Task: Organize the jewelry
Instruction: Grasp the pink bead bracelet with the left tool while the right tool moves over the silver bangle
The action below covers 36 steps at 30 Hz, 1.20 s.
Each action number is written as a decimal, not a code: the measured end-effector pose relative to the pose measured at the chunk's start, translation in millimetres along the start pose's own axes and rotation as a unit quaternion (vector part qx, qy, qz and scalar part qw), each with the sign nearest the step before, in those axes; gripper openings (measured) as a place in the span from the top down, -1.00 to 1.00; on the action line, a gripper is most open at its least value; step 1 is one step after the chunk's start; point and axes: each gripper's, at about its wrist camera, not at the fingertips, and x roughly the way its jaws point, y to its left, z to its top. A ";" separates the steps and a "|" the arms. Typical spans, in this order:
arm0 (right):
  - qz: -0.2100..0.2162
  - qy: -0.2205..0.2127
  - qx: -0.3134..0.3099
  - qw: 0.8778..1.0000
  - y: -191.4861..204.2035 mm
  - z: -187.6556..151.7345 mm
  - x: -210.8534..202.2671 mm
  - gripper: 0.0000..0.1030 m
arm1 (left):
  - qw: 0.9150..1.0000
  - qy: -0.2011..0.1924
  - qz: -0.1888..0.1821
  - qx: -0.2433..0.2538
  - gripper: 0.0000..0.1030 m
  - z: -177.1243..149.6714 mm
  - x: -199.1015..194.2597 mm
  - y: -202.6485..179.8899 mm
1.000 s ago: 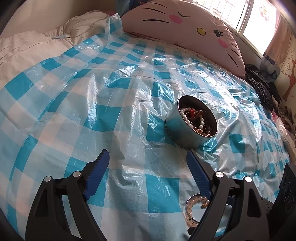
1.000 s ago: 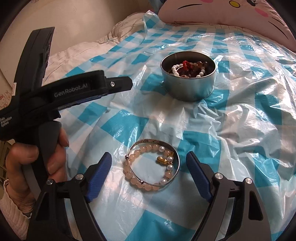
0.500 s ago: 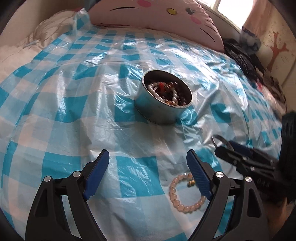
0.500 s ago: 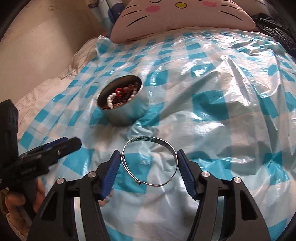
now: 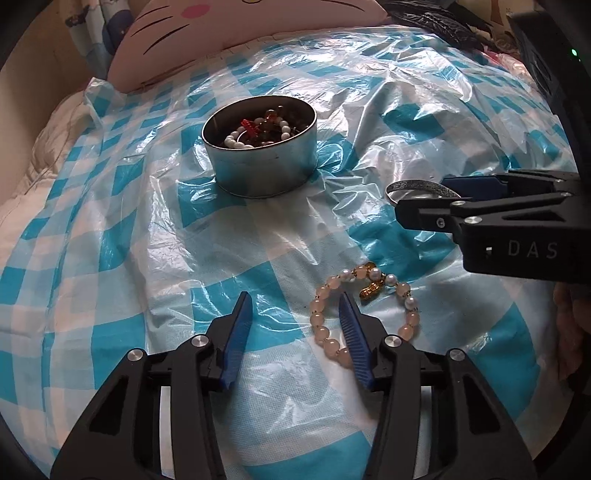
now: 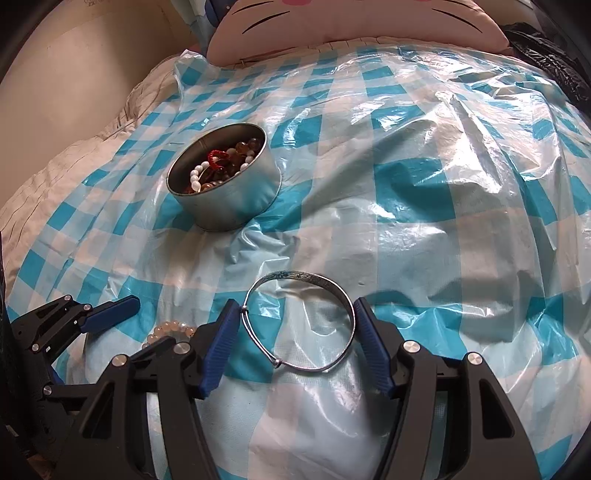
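Note:
My right gripper (image 6: 295, 302) is shut on a silver bangle (image 6: 295, 276), pads pressing both of its sides, just above the checked sheet. In the left wrist view that bangle (image 5: 417, 186) shows edge-on in the right gripper (image 5: 421, 199). A pink bead bracelet (image 5: 369, 275) with a gold charm lies on the sheet. My left gripper (image 5: 294, 299) is closing over it: the right finger reaches inside the loop, and the loop's left arc lies between the fingers, not pressed. A round metal tin (image 5: 266, 173) with several bracelets inside stands farther back, also seen as the tin (image 6: 229, 206).
A blue-and-white checked plastic sheet (image 6: 424, 192) covers the bed. A pink cat-face pillow (image 6: 369, 26) lies at the head, dark clothing (image 5: 436, 22) at the back right, a white quilt (image 6: 55, 177) and a wall at the left.
The right gripper closed on the bangle and took it off the bead bracelet. The left gripper swung over to the bead bracelet, dropped closer to it, and its jaws narrowed.

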 end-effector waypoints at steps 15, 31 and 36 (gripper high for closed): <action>-0.021 0.015 -0.033 0.999 10.7 -2.1 8.9 -0.20 | 0.998 -0.003 -0.001 -0.069 0.68 8.4 14.3 21.4; -0.022 0.016 -0.048 0.998 18.6 -1.1 12.0 -0.29 | 0.996 0.000 -0.018 -0.092 0.84 9.6 14.1 24.9; -0.028 0.019 -0.055 0.998 20.8 -1.6 14.0 -0.31 | 0.996 0.001 -0.017 -0.089 0.83 9.7 14.7 24.1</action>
